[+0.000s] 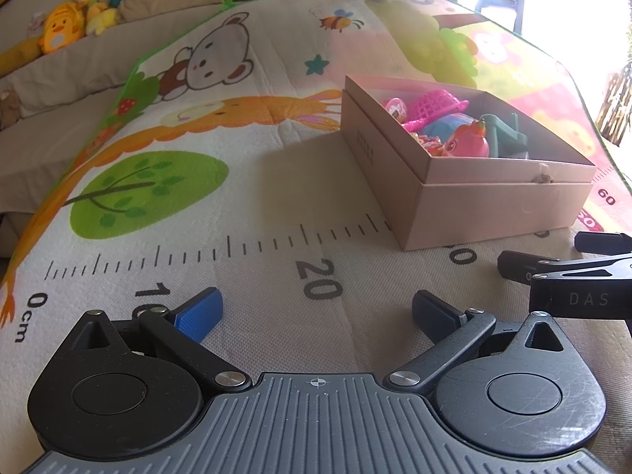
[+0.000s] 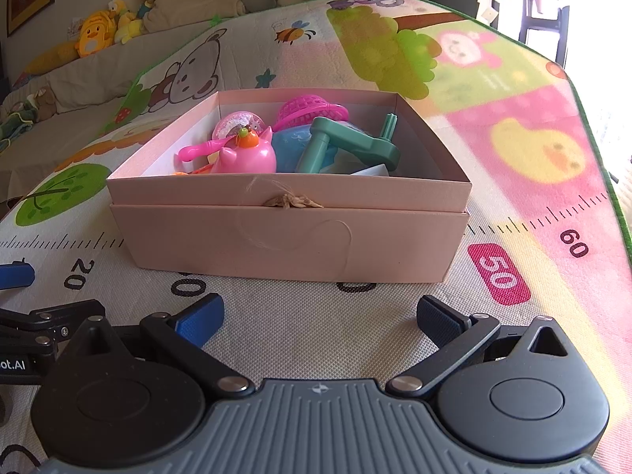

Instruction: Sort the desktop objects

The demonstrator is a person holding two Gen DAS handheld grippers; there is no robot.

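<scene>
Mat (image 2: 513, 126) covers the whole work surface; no loose toys visible on it in either view, so sorting looks essentially done.

Box (image 2: 288, 237) sits mid-mat, straight ahead of the right gripper and off to the right in the left view. Open top, apparently nested in its own lid, which would keep the lid clear of drops.

Toys are all inside the box, piled toward the back and right: green crank (image 2: 347, 146), pink pig (image 2: 247, 156) against the near wall, pink basket (image 2: 312, 110) at the back, clear ball (image 2: 233, 126) behind the pig. Piled loosely, nothing arranged.

Left gripper (image 1: 316, 314): jaws apart, nothing between them, low over bare mat, near the box's left side. Right gripper (image 2: 320, 316): jaws apart, empty, just short of the box front. They sit side by side; each shows at the edge of the other's view. Reads as a parked pose.
</scene>
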